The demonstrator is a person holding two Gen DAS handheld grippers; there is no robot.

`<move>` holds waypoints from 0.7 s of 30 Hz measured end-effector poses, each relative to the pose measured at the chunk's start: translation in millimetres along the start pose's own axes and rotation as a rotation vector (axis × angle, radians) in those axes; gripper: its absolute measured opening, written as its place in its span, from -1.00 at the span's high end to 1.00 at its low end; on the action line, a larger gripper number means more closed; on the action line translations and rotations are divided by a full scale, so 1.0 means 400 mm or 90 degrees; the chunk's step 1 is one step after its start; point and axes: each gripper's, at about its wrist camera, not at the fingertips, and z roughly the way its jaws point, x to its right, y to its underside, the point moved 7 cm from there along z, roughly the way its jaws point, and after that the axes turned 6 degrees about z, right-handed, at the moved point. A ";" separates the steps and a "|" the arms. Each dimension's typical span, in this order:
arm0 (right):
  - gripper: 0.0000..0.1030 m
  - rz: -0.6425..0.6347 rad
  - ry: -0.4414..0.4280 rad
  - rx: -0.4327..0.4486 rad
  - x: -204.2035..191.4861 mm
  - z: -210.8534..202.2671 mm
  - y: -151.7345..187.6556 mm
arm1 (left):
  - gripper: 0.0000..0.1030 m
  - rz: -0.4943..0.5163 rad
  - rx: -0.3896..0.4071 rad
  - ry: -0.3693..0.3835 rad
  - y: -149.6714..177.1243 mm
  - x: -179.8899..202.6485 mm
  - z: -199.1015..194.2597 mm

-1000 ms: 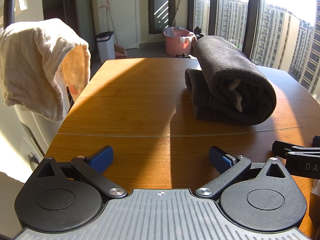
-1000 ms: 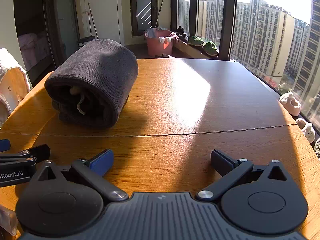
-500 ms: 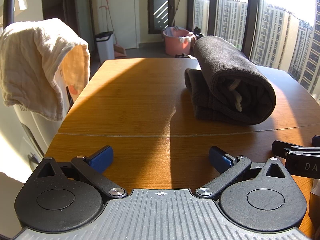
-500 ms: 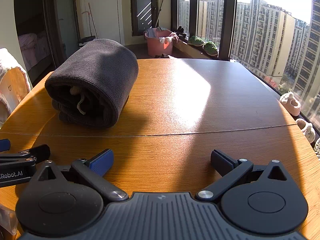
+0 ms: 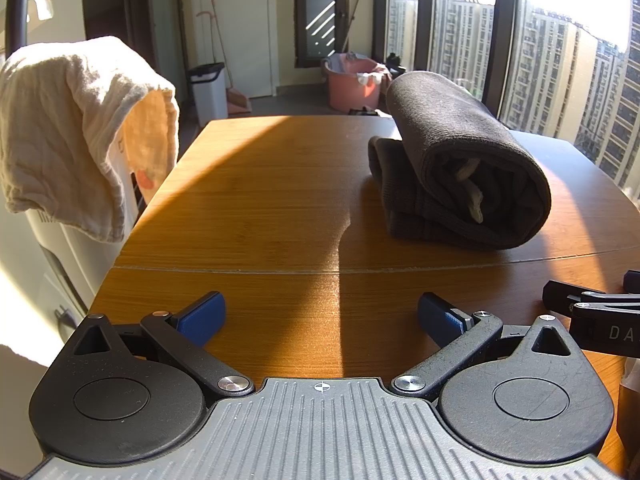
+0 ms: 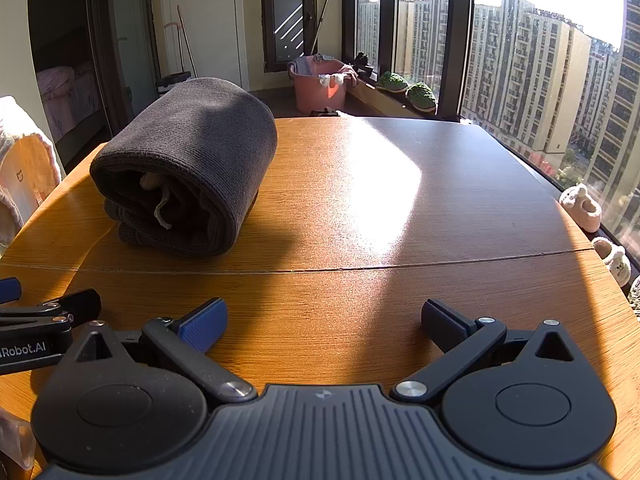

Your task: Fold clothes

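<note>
A dark grey garment (image 5: 460,164) lies folded into a thick bundle on the wooden table (image 5: 260,200), with a pale drawstring showing in its open end. It also shows in the right wrist view (image 6: 188,168), at the left of the table. My left gripper (image 5: 320,316) is open and empty, low over the table's near edge, short of the bundle and to its left. My right gripper (image 6: 322,320) is open and empty, also at the near edge, to the bundle's right. Each gripper's side shows in the other's view.
A cream cloth (image 5: 80,128) hangs over a white appliance left of the table. A pink tub (image 6: 318,88), a white bin (image 5: 208,88) and a broom stand on the floor behind. Slippers (image 6: 582,208) lie by the window at right.
</note>
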 end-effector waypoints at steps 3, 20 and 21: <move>-1.00 0.000 0.000 0.000 -0.001 0.000 0.000 | -1.00 0.000 0.000 0.000 0.000 0.000 0.000; -1.00 -0.001 -0.001 0.000 -0.005 -0.002 0.001 | -1.00 0.000 0.000 0.000 0.000 -0.001 0.001; -1.00 -0.002 -0.002 0.000 -0.006 -0.002 0.001 | -1.00 0.000 0.000 0.000 0.000 -0.001 0.001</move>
